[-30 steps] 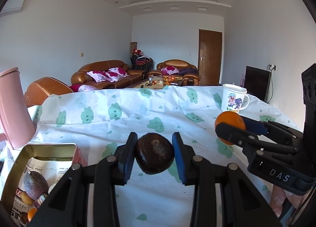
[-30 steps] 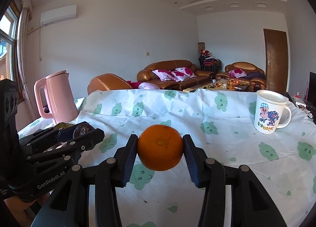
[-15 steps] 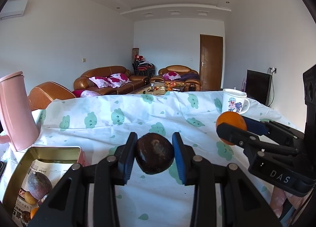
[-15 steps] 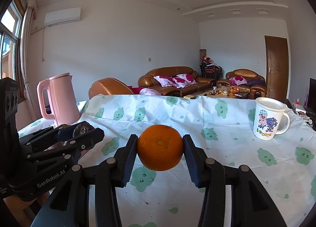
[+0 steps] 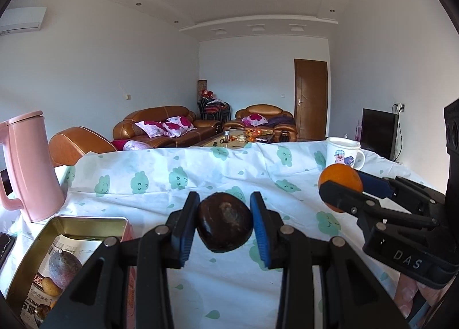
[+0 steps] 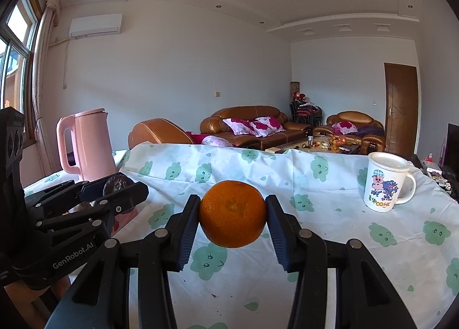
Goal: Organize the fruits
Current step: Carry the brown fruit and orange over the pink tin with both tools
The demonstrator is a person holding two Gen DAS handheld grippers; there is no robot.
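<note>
Left gripper clamped on a dark brown, wrinkled round fruit, blue-padded fingers pressing both sides, fruit held clear above the white tablecloth with green cloud prints. Right gripper clamped on a round orange citrus fruit, likewise held in the air over the cloth, both pads touching the peel. In the left wrist view, the right gripper at the right edge with the orange fruit between its fingers, near and slightly ahead of the dark fruit. In the right wrist view, the left gripper at the left, only a glimpse of the dark fruit showing between its black fingers. Open rectangular gold-coloured metal tin on the cloth at lower left, just beside the left gripper, lined with printed paper and holding a purplish round fruit and a small yellowish fruit; further contents partly hidden by the gripper frame. Tall pink plastic kettle with handle upright behind the tin. White ceramic mug with a cartoon print upright on the cloth toward the far right, well apart from both fruits. Brown leather sofas with pink cushions beyond the table.
</note>
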